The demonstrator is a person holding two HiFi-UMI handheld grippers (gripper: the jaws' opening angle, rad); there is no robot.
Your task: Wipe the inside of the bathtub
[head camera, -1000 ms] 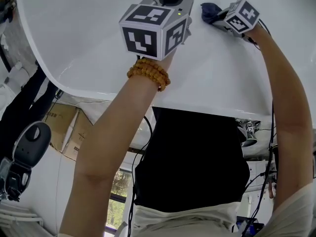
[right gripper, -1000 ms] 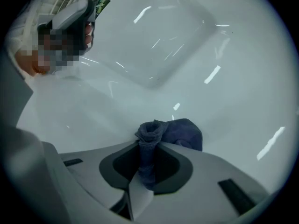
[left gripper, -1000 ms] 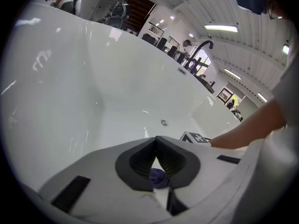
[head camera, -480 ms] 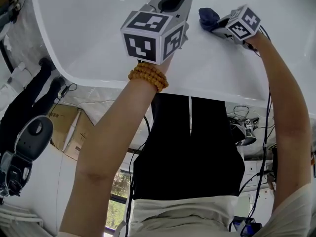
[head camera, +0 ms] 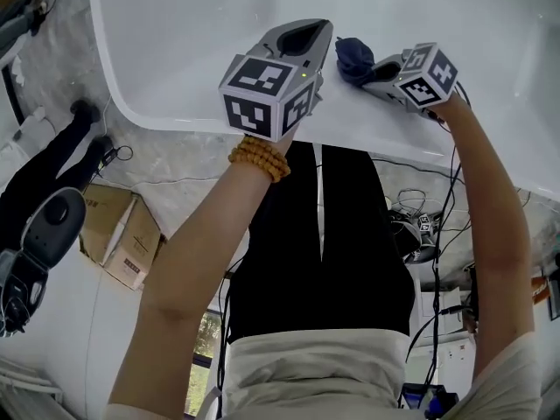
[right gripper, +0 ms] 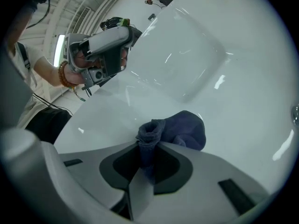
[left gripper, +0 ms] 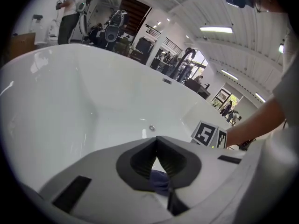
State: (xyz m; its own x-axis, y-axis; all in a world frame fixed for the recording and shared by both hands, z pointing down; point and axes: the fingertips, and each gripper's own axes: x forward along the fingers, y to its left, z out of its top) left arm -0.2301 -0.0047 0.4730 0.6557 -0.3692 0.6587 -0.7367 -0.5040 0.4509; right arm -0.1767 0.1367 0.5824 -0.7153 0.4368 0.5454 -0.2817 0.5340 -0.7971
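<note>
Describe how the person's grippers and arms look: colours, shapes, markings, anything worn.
Both the left gripper and right gripper have light grey shells with black jaw pads, each carrying a white cube of black square markers. An orange-brown bead bracelet circles the left wrist; a black cable trails from the right one. Forearms are unsleeved.

A bunched dark-blue cloth (right gripper: 182, 129) lies against the inside of the white bathtub (right gripper: 219, 64).

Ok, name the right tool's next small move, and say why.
Probably sweep the right tool sideways along the bathtub wall: it is shut on the blue cloth, which rests bunched on the white surface, with bare wall beyond.
</note>
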